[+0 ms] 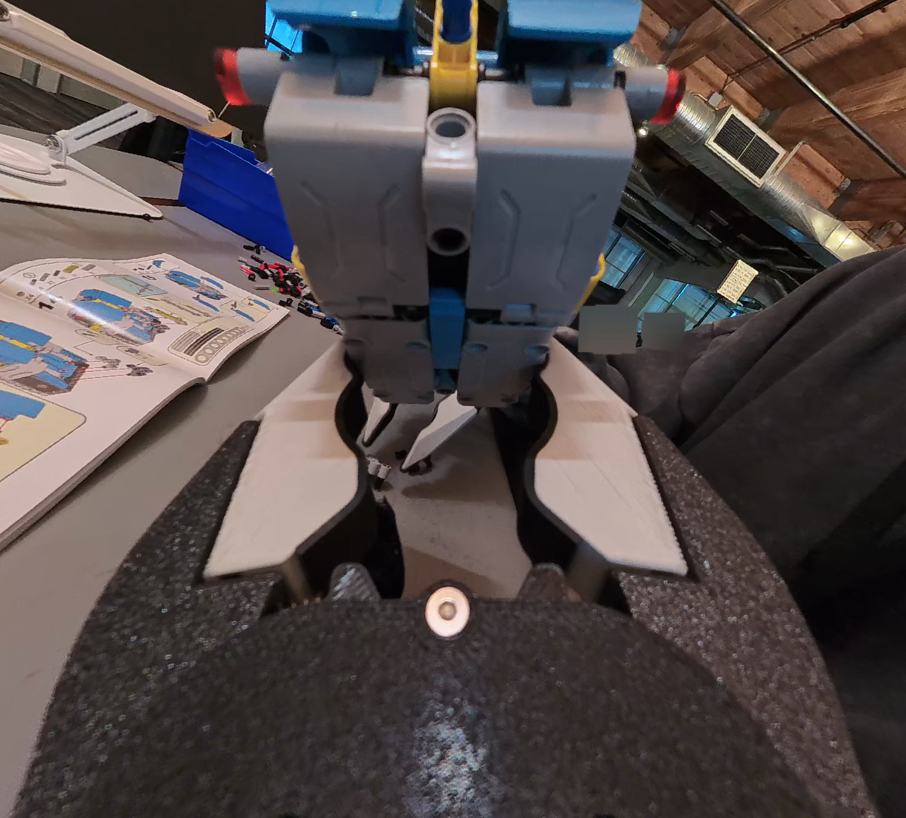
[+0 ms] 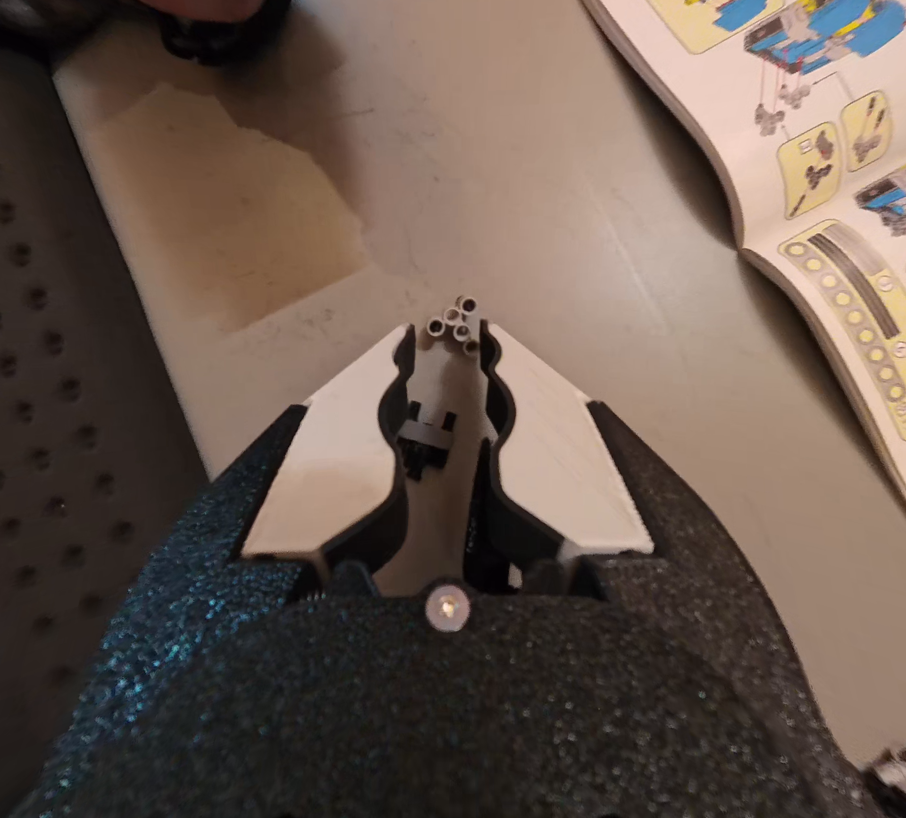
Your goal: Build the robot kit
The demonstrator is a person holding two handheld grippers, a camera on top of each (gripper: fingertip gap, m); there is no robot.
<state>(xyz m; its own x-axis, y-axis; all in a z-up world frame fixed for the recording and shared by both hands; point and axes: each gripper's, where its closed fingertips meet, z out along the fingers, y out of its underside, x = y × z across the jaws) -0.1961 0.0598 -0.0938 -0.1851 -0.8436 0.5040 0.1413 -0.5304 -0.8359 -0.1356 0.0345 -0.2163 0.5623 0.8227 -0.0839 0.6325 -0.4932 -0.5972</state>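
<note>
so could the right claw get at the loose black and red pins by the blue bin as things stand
Probably not. The right claw is already shut on a small grey connector piece, and the pins lie beyond the open booklet, outside its own view.

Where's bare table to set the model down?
Free: grey table between the open booklet and the near edge, ahead of the right gripper. Crowded: small parts pile between booklet and blue bin; lamp base far left.
</note>
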